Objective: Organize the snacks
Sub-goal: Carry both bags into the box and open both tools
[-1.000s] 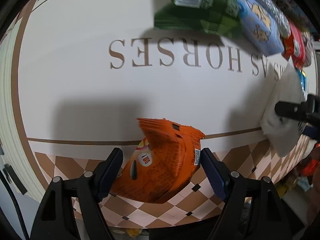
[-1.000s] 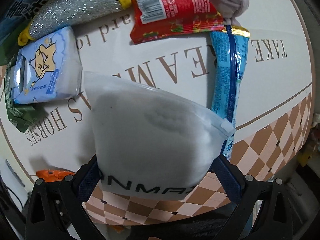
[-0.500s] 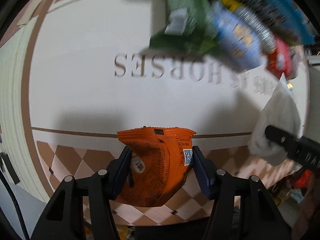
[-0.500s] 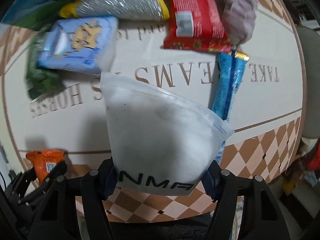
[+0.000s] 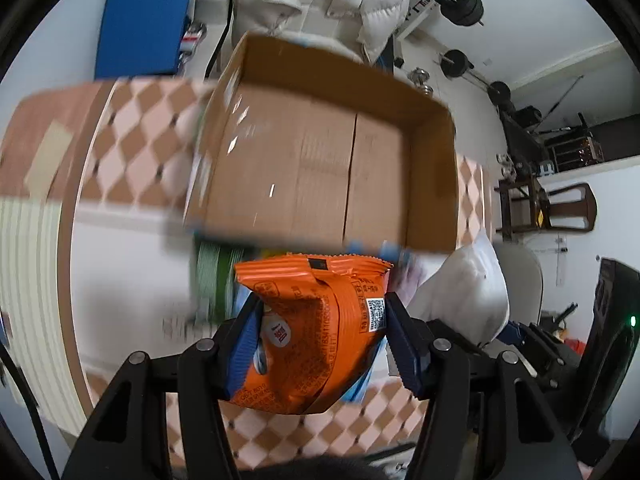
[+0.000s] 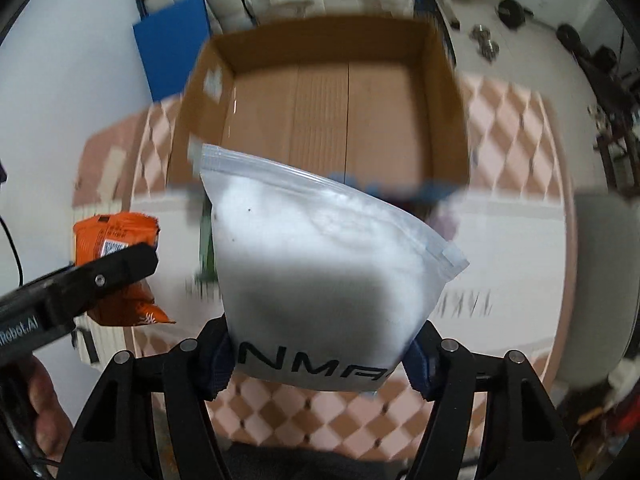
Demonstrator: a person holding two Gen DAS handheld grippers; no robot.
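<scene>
My left gripper (image 5: 320,344) is shut on an orange snack packet (image 5: 316,332), held up above the table. The right gripper (image 6: 320,356) is shut on a white zip pouch (image 6: 320,264) with black letters. Ahead of both stands an open cardboard box (image 5: 320,160), its brown floor bare. In the right wrist view the box (image 6: 324,120) lies straight ahead, and the orange packet (image 6: 116,236) hangs at the left in the other gripper. The white pouch (image 5: 464,292) shows at the right of the left wrist view.
Blurred snack packs, a green one (image 5: 212,280) among them, lie on the round table (image 5: 120,264) between the grippers and the box. A white padded jacket (image 5: 320,0) on a chair, a blue panel (image 5: 140,16) and gym weights (image 5: 460,0) stand behind the table.
Both grippers have lifted and tilted up from the tabletop, each carrying its packet. The cardboard box and the room behind have come into view.
</scene>
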